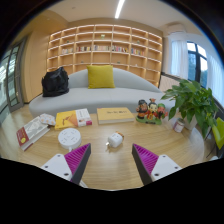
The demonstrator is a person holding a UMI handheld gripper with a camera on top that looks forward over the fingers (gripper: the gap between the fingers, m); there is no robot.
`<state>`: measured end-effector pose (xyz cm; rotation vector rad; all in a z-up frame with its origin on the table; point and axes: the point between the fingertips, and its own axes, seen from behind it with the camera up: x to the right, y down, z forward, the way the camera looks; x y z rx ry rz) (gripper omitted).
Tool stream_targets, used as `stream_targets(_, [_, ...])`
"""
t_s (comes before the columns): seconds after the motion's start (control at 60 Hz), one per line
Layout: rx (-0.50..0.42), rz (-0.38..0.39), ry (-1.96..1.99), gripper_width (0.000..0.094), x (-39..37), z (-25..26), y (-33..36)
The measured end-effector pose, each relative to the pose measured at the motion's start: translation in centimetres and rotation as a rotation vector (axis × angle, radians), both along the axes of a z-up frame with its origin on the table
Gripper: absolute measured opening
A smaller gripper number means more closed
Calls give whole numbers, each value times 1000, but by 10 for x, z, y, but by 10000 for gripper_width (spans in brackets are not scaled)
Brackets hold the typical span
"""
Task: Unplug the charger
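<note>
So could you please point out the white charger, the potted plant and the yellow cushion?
white charger [115, 140], gripper view, middle of its body.
potted plant [192, 100], gripper view, its leaves.
yellow cushion [100, 76], gripper view, centre of its face.

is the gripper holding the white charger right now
No, the gripper is open and the white charger lies on the table just ahead of it.

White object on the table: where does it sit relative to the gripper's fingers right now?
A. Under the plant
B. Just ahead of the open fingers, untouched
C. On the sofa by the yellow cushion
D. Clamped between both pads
B: the small white object lies on the wooden table just ahead of the gripper, whose fingers stand apart and touch nothing.
</note>
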<state>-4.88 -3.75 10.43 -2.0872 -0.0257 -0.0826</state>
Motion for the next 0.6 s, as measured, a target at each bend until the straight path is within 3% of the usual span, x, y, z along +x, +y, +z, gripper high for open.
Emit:
stream_targets(0.317, [40,61,-23,851,-15,44,-113])
stream_targets(0.6, [45,83,-13,856,-10,49,-146])
